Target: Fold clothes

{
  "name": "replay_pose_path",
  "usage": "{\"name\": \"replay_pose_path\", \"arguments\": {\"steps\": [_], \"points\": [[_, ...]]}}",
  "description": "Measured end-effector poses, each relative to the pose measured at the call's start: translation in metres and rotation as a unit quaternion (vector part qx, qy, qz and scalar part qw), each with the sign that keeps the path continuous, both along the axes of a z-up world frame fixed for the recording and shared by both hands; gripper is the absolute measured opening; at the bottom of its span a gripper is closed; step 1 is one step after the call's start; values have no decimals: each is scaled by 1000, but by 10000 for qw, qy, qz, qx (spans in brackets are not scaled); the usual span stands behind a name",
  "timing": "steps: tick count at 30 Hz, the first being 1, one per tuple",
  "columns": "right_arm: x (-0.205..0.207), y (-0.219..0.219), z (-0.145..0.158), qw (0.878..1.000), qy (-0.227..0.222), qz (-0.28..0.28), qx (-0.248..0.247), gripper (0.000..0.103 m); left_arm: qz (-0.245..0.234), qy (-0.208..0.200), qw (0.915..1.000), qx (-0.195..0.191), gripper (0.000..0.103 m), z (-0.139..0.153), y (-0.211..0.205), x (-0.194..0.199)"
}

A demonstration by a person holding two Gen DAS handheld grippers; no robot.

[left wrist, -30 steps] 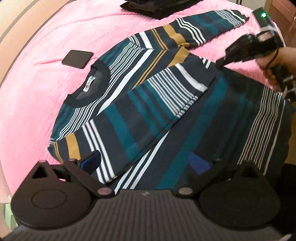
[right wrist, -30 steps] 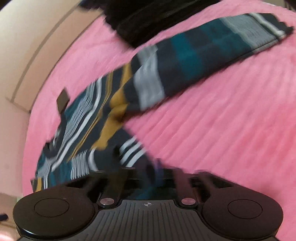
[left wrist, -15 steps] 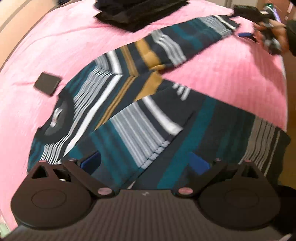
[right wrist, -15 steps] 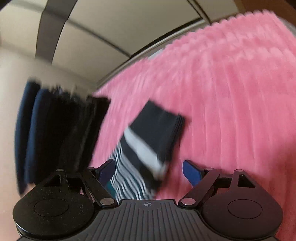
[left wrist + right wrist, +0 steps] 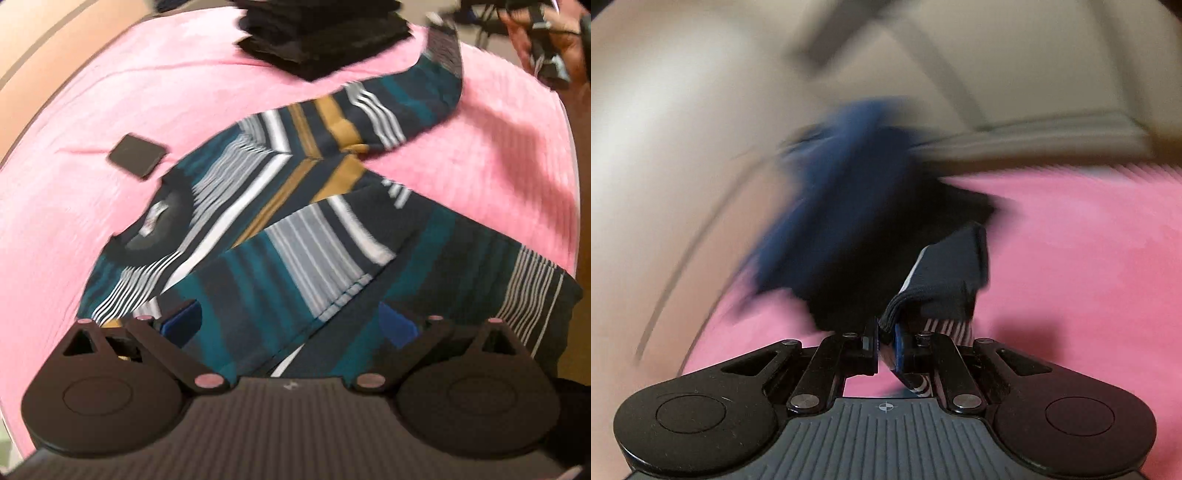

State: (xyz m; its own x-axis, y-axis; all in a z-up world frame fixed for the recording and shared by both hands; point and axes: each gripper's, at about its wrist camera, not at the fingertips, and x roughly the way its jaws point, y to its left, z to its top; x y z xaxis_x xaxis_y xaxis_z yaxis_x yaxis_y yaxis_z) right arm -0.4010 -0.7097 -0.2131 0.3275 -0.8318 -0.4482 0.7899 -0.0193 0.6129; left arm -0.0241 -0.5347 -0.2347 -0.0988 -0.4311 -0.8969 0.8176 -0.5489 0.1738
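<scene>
A pink ribbed bedspread (image 5: 480, 155) covers the whole bed. Spread across it lies a striped sweater (image 5: 258, 229) in navy, teal, white and mustard, neck toward the left and hem toward the right. One sleeve is folded in across the chest. The other sleeve (image 5: 388, 107) runs up and away toward the far right corner, its cuff (image 5: 945, 280) lifted off the bed. Beyond the sweater sits a stack of dark folded clothes (image 5: 321, 33), with something blue and blurred behind it. A small dark flat square (image 5: 136, 155) rests on the bedspread near the collar. The left gripper (image 5: 291, 325) hovers over the sweater's near edge, jaws wide apart with nothing between them. The right gripper (image 5: 885, 341) has its jaws pressed together on the raised cuff.
</scene>
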Motion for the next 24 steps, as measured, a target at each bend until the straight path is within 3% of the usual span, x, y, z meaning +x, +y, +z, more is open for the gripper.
{"name": "replay_pose_path", "arguments": {"steps": [3,5,7,8,11,14,19,24], "points": [[126,20,49,9895,240,1233,-722,7,312,69,9995,-87,100,6,12,43],[216,36,47,9749,337,2019,-874,7,543,83,9984,-148,100,11,23,74],[305,48,23,9530,557,2848,-866,39,808,84,9965,-186,100,15,35,107],[341,56,7,9417,688,3207,-746,81,940,67,9954,-169,100,16,40,122],[410,82,-37,9154,966,3897,-273,83,1310,-108,9913,-101,100,16,60,168],[406,100,-60,9181,966,3841,171,83,1723,-192,9849,21,100,9,76,207],[339,102,-81,9238,1779,3274,877,83,2128,-157,9766,251,100,-11,73,233],[255,81,-78,9333,2242,2455,1354,83,1548,-198,9877,8,99,-19,40,210]]}}
